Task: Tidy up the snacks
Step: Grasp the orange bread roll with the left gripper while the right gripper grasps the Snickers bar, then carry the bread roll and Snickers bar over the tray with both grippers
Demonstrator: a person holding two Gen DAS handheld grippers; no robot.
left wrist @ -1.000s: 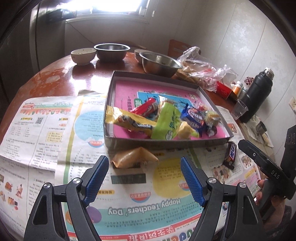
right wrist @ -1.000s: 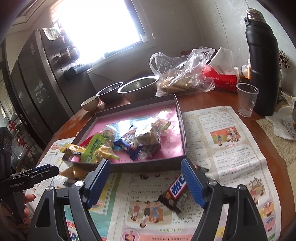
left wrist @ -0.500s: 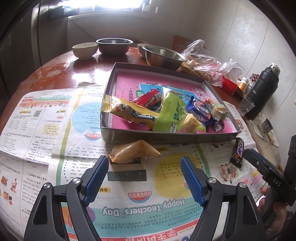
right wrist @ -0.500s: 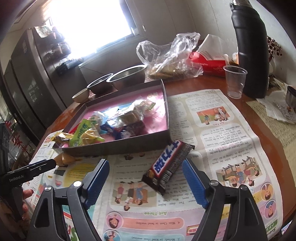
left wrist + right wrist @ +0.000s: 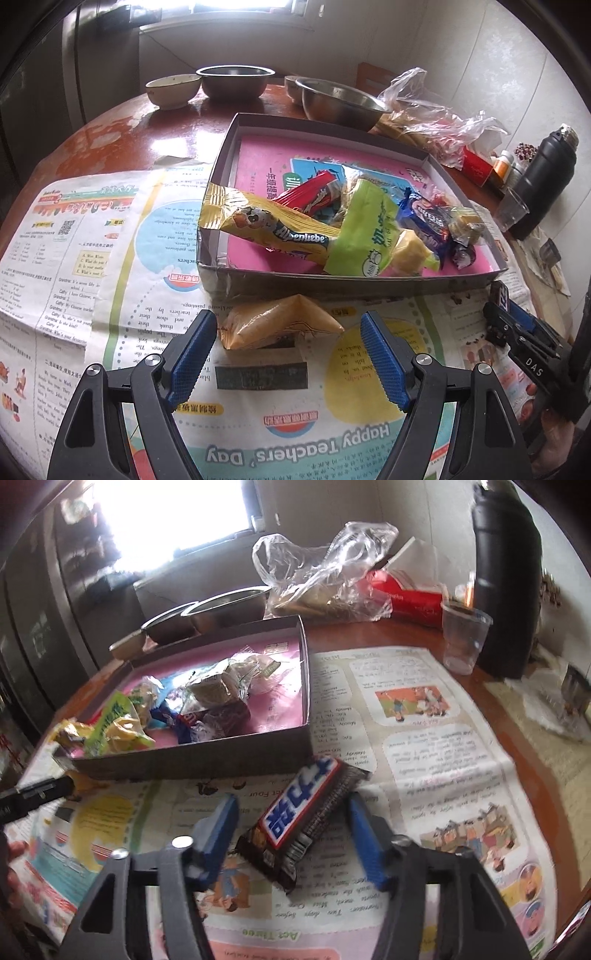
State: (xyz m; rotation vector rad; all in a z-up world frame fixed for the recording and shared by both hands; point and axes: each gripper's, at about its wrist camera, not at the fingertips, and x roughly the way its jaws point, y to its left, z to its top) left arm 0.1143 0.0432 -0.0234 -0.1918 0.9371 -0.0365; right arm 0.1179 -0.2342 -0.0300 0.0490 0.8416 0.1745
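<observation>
Right gripper (image 5: 291, 834): jaws just closing, dark brown chocolate bar with blue-and-white lettering (image 5: 306, 812) bracketed between blue pads, contact not discernible. Left gripper (image 5: 286, 354): jaws held apart, orange crinkled snack packet (image 5: 280, 325) just ahead. Grey cardboard tray of wrapped snacks (image 5: 332, 288) set directly beyond both.

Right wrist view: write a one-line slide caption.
Right claw closing around a chocolate bar lying on newspaper just outside the snack-filled box.

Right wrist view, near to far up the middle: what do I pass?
Right tool, chocolate bar, snack box, steel bowl, window.
</observation>
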